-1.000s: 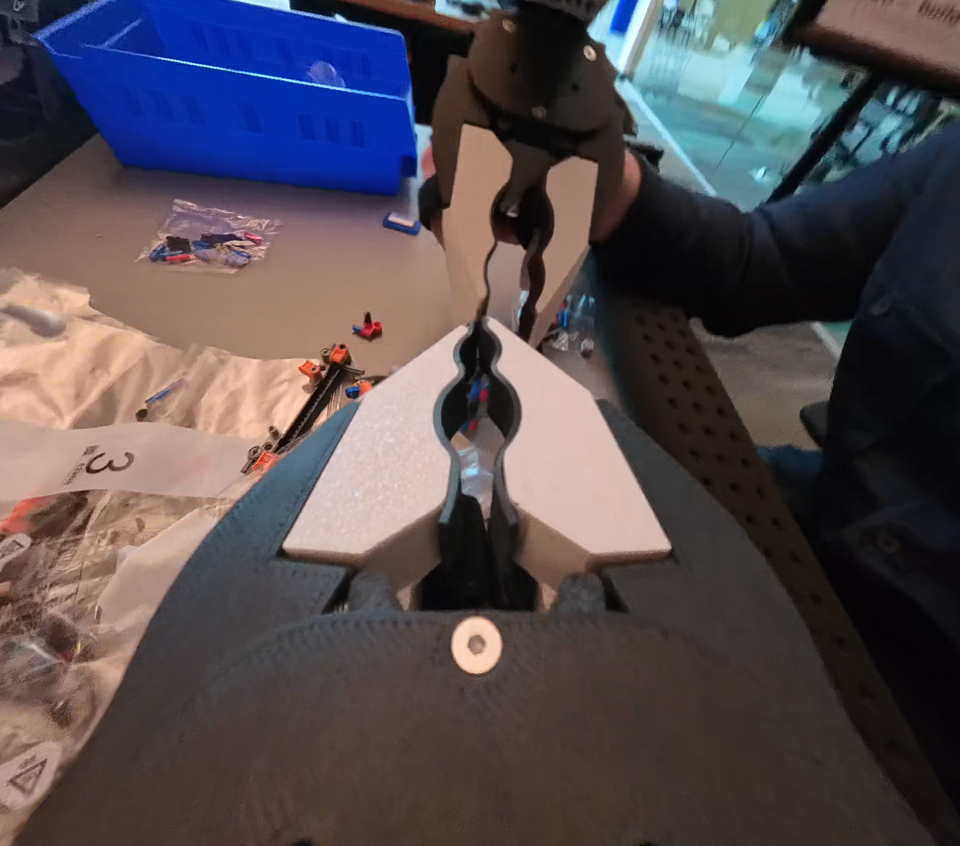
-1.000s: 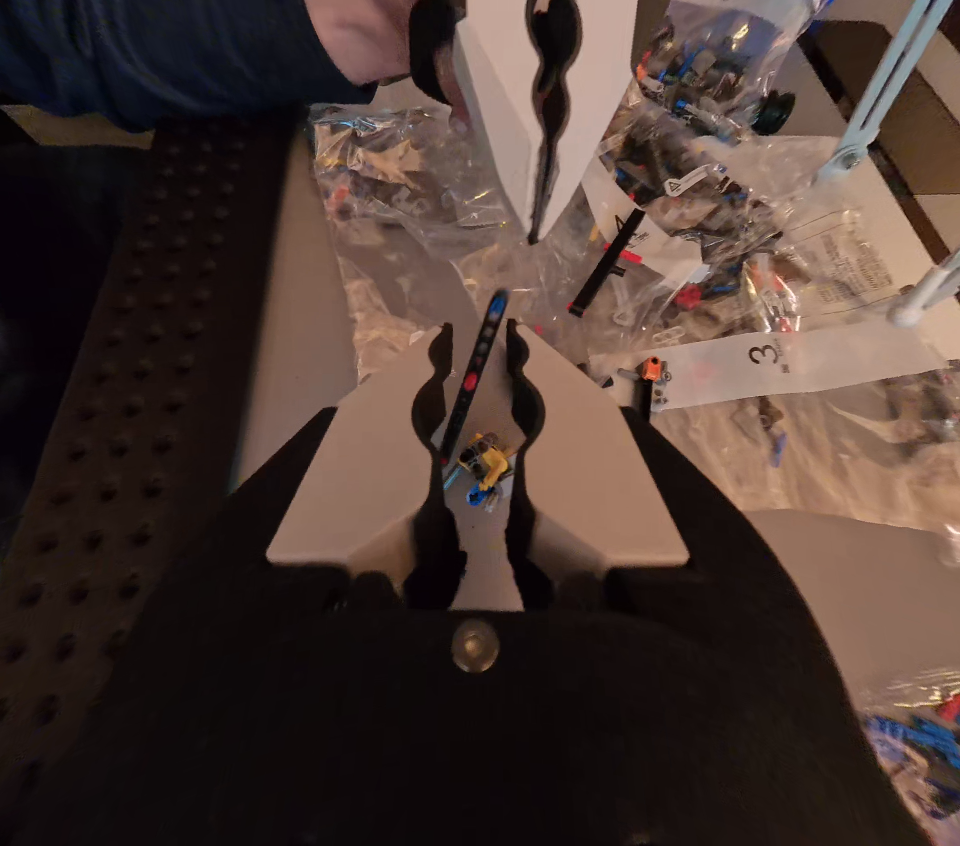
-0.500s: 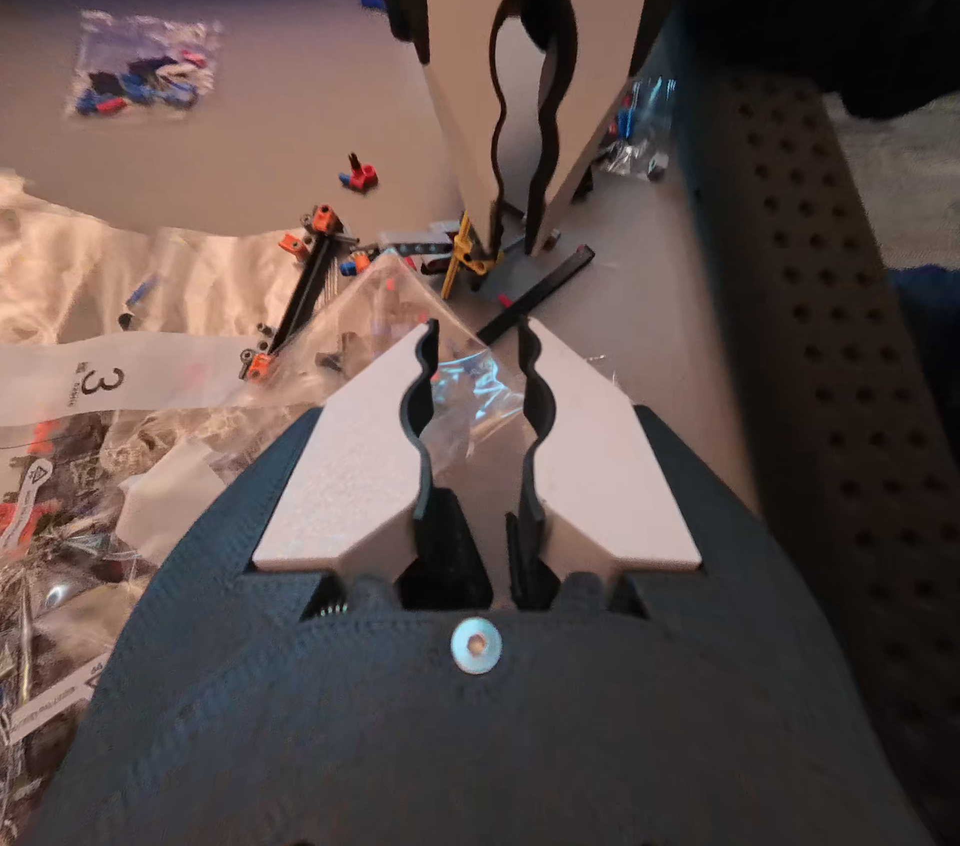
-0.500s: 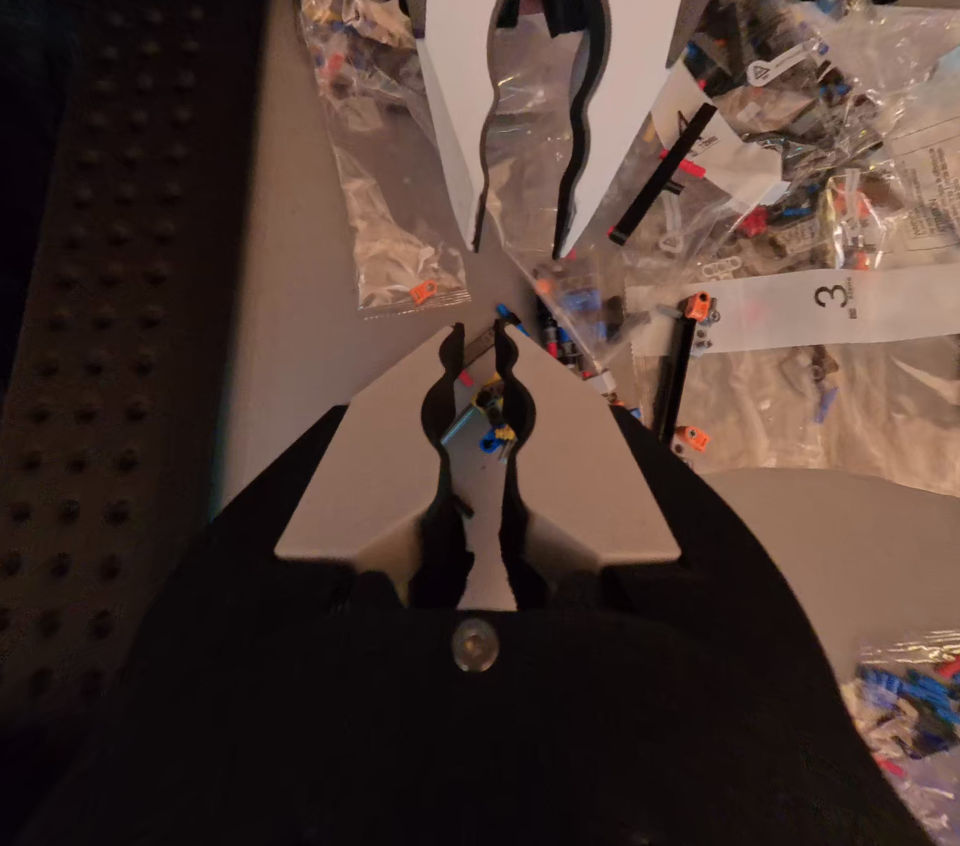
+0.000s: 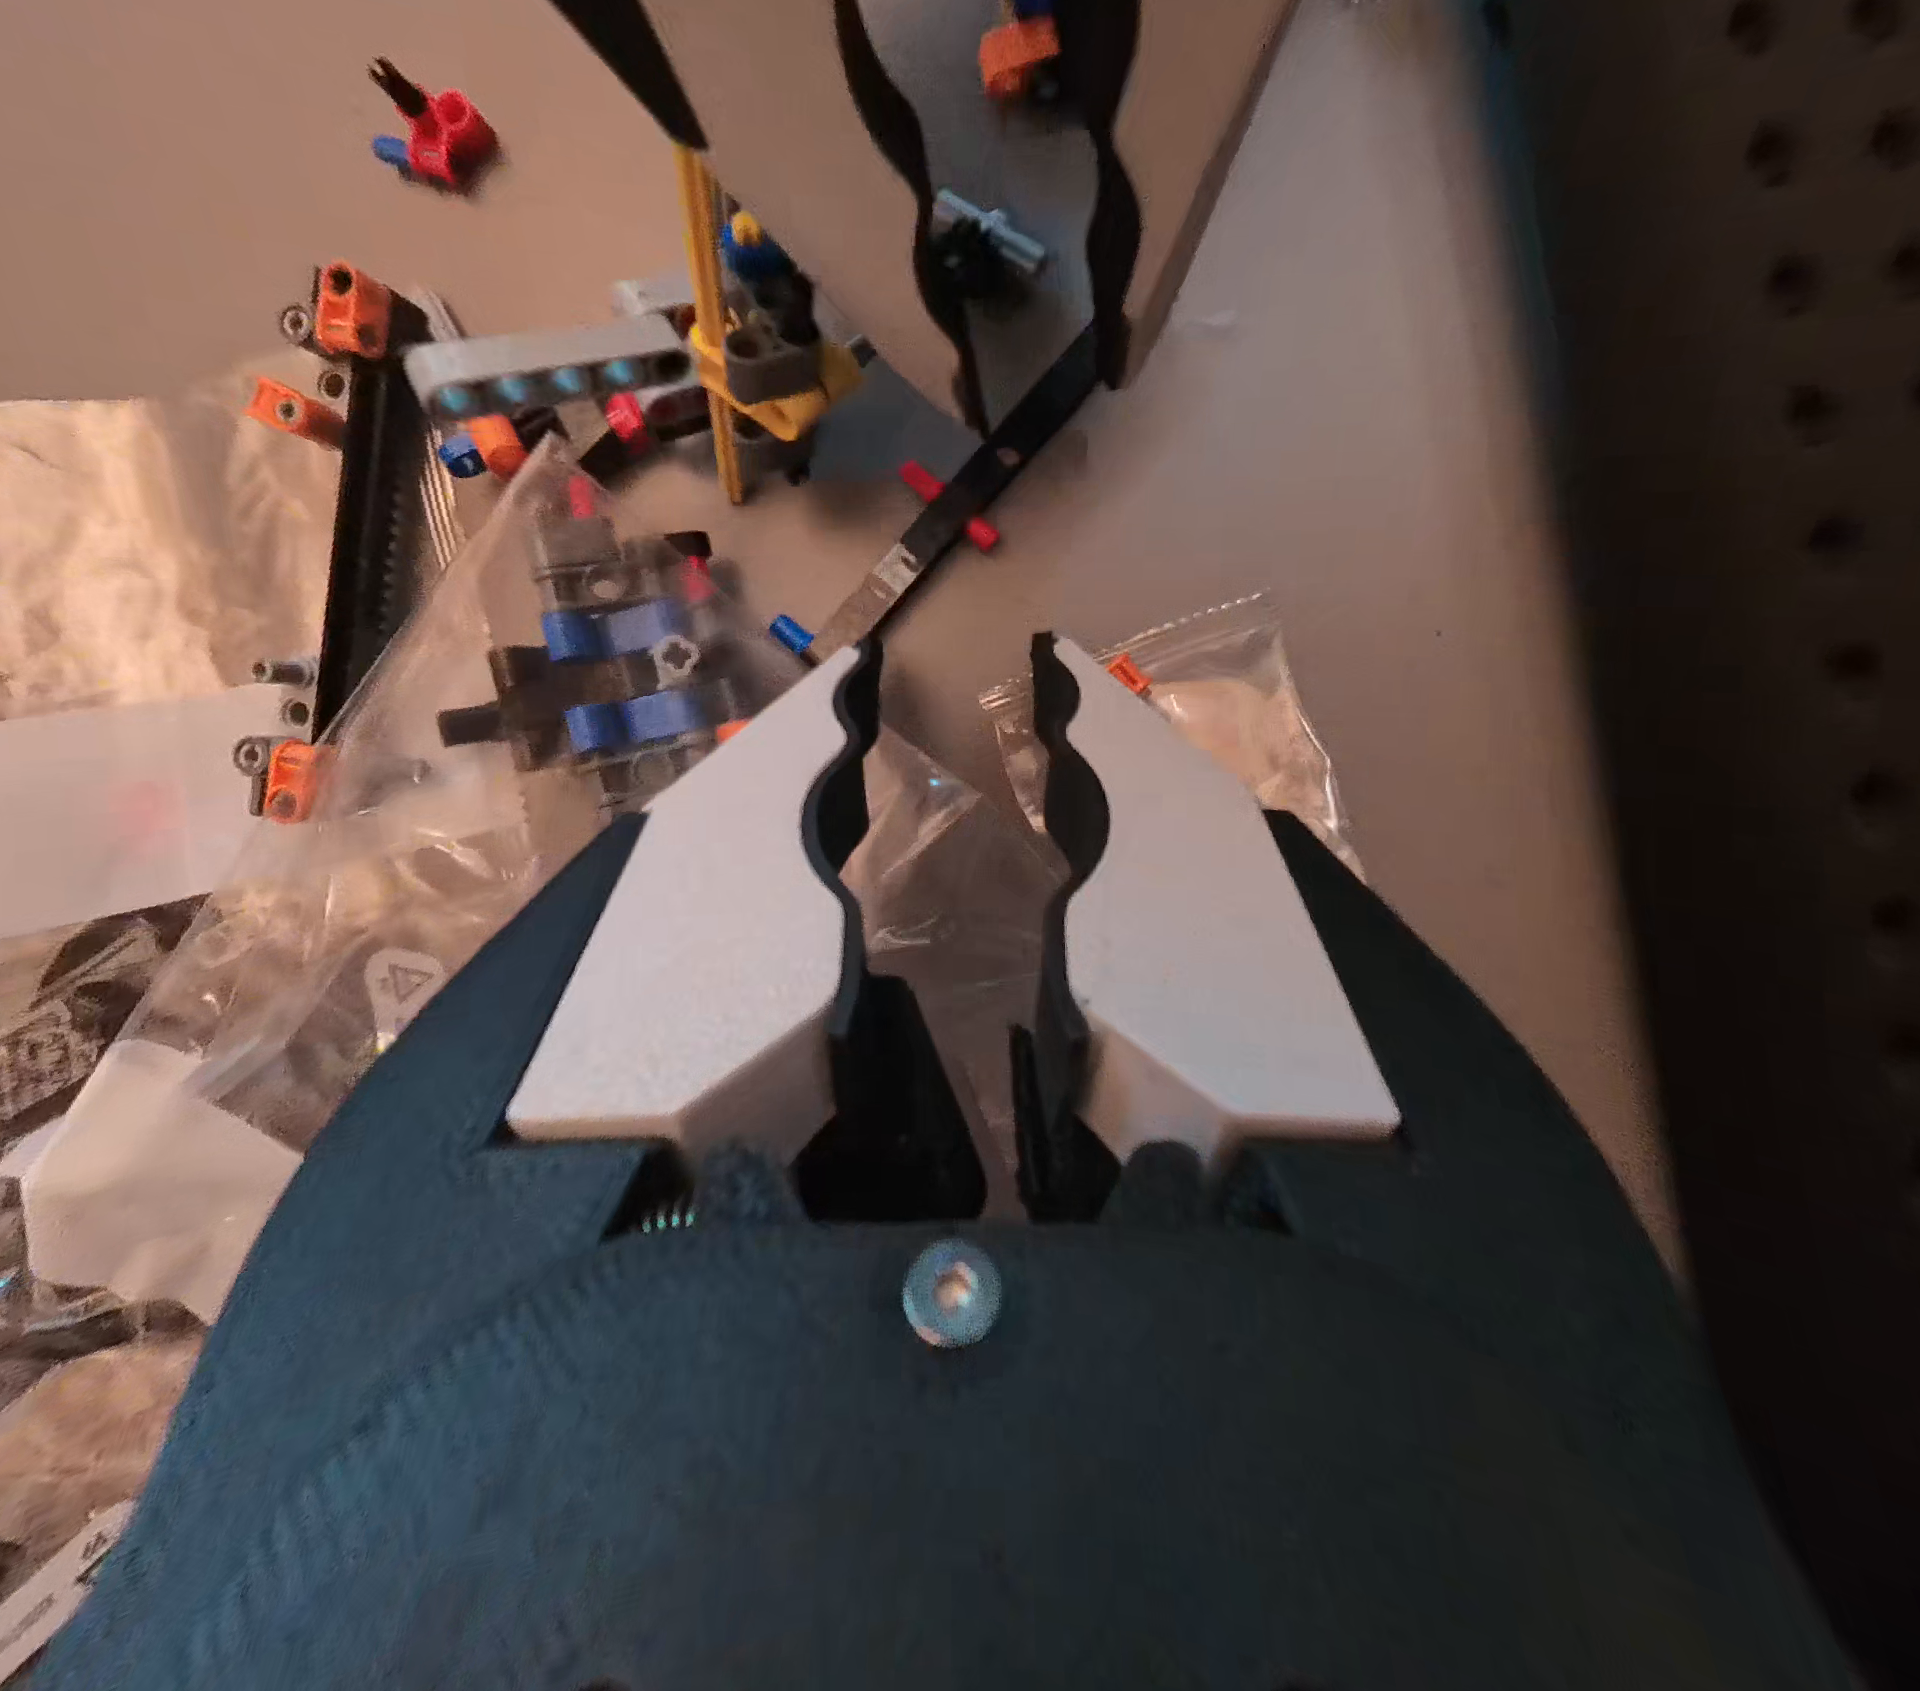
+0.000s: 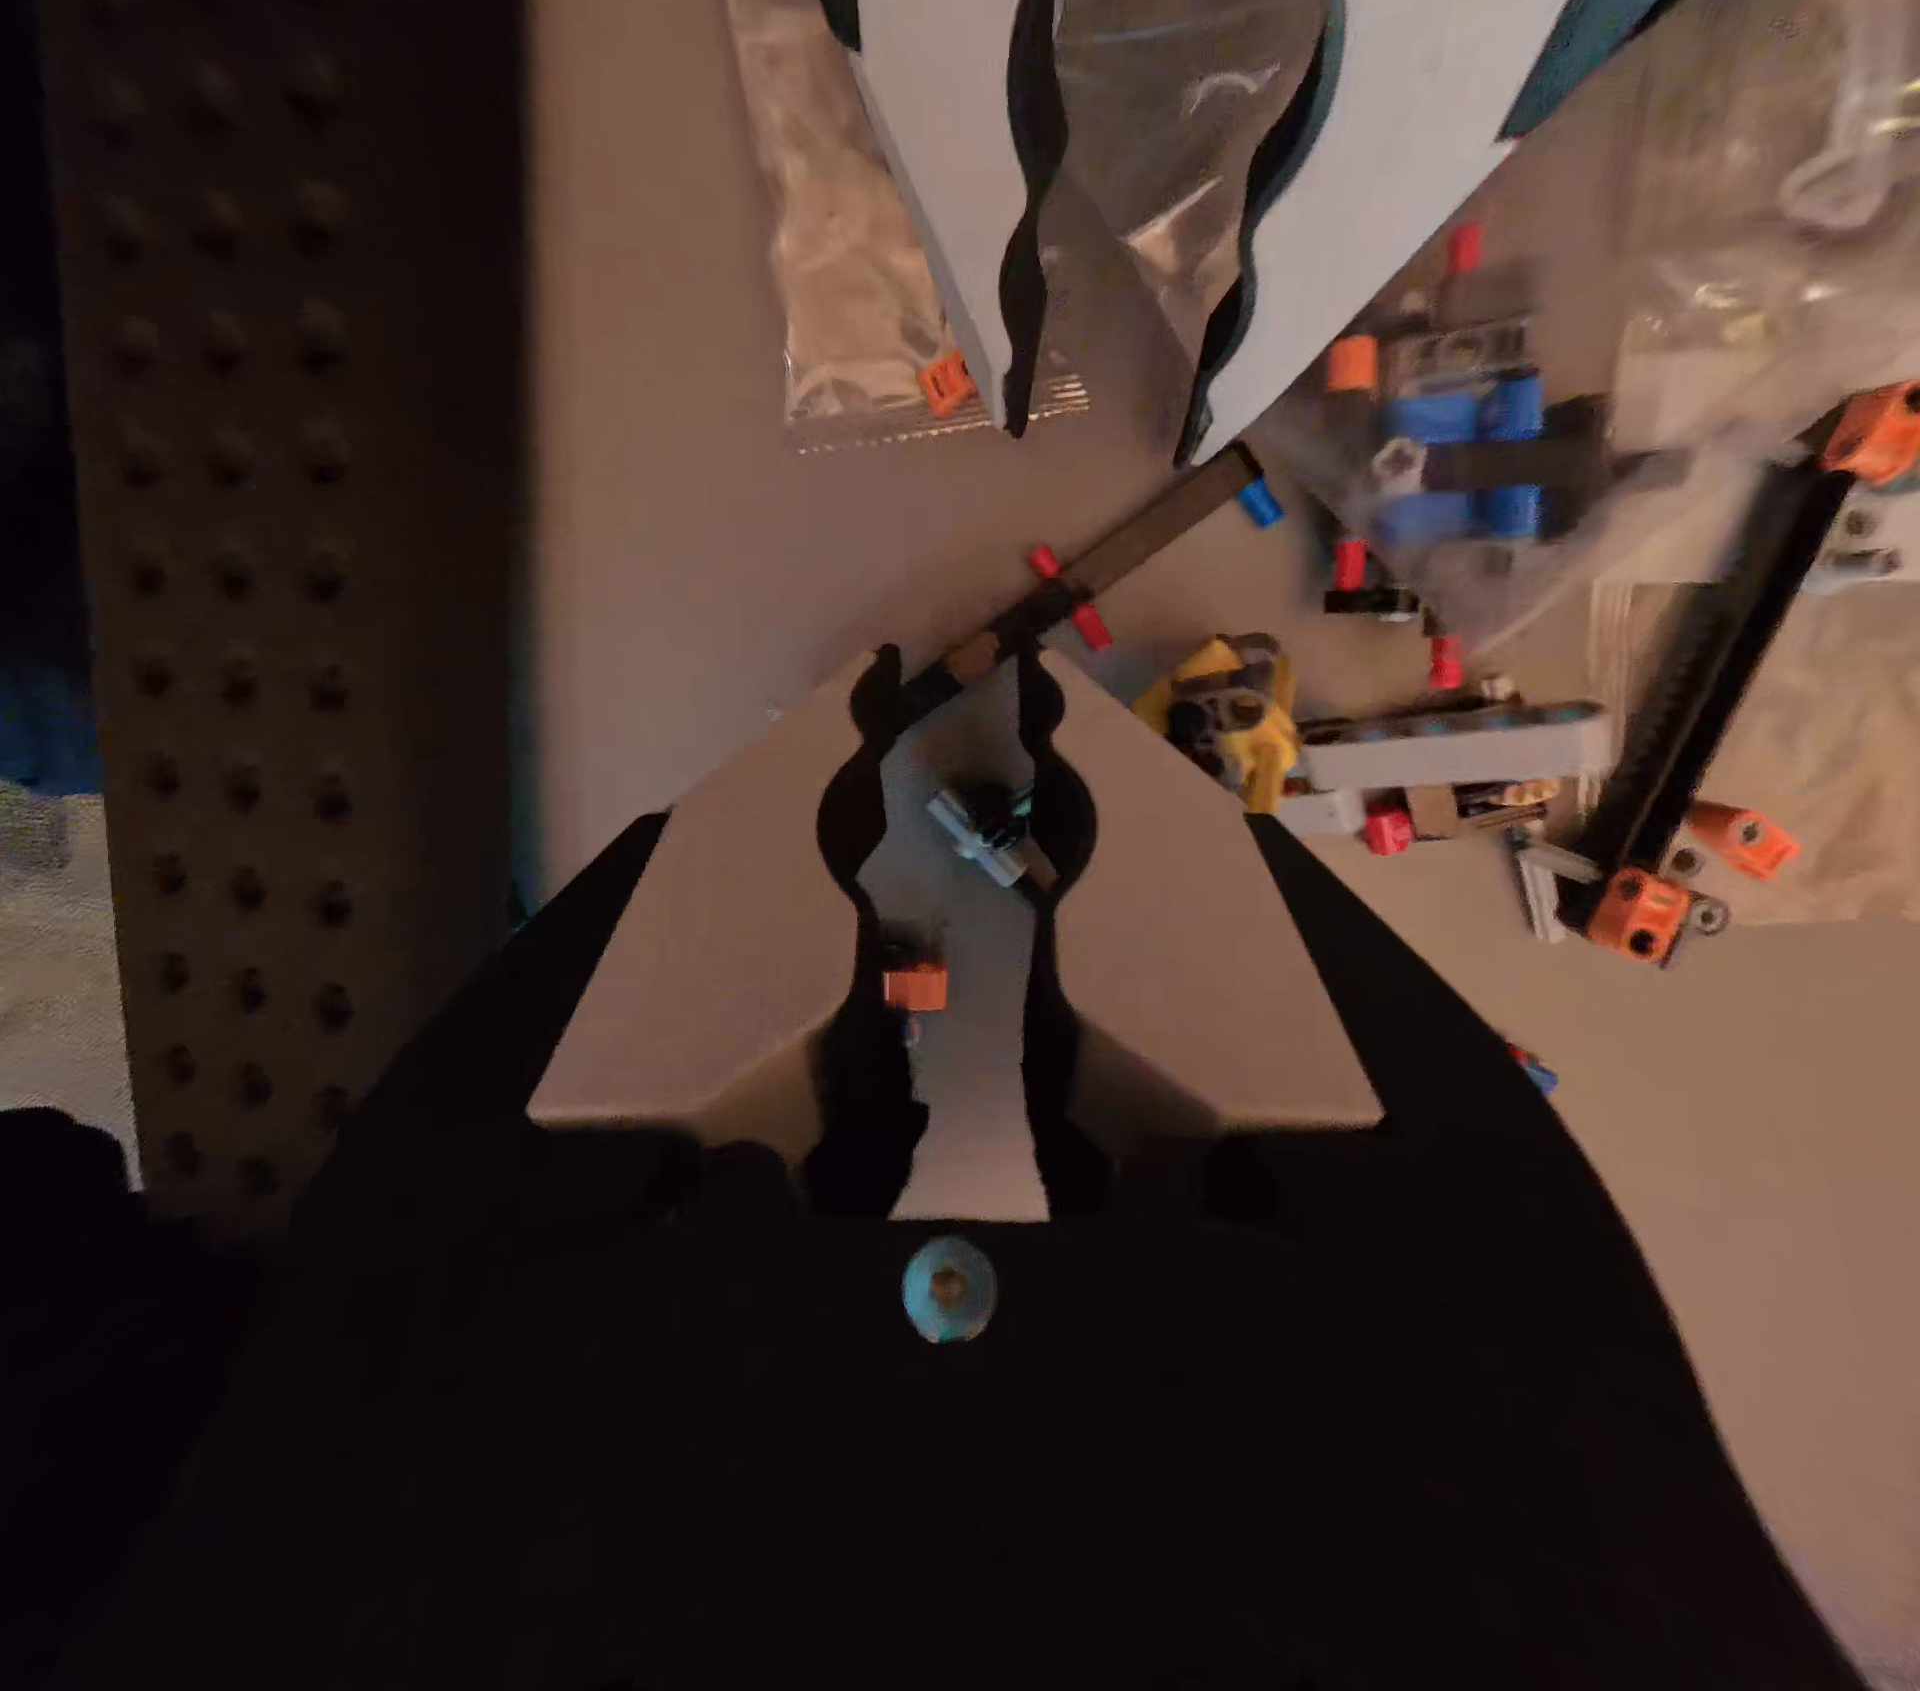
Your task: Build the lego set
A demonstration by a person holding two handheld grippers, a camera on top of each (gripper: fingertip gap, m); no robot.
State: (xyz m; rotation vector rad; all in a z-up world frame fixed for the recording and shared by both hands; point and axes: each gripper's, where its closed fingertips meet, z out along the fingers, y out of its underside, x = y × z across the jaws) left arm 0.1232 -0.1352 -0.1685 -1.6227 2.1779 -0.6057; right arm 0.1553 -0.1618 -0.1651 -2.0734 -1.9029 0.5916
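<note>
A long black beam (image 5: 982,488) with red pins lies flat on the grey table; it also shows in the right wrist view (image 6: 1132,540). My right gripper (image 6: 956,659) is open, low over the table, with one end of the beam between its fingertips. It shows from the front in the left wrist view (image 5: 1039,389). My left gripper (image 5: 954,652) is open and empty at the beam's other end, above a clear plastic bag (image 5: 935,862). A yellow and grey assembly (image 5: 769,374) with a light grey beam lies just left of the right gripper, also in the right wrist view (image 6: 1226,716).
A black toothed rack with orange connectors (image 5: 364,519) (image 6: 1714,706), a blue and black assembly in a bag (image 5: 613,665), a red connector (image 5: 436,135), a small grey axle piece (image 6: 977,820) and a small zip bag (image 5: 1195,706) lie around. A dark perforated mat (image 5: 1766,498) borders the table.
Both grippers have come down close to the table. The left gripper has opened. The right gripper has let go of the black beam, which now lies on the table.
</note>
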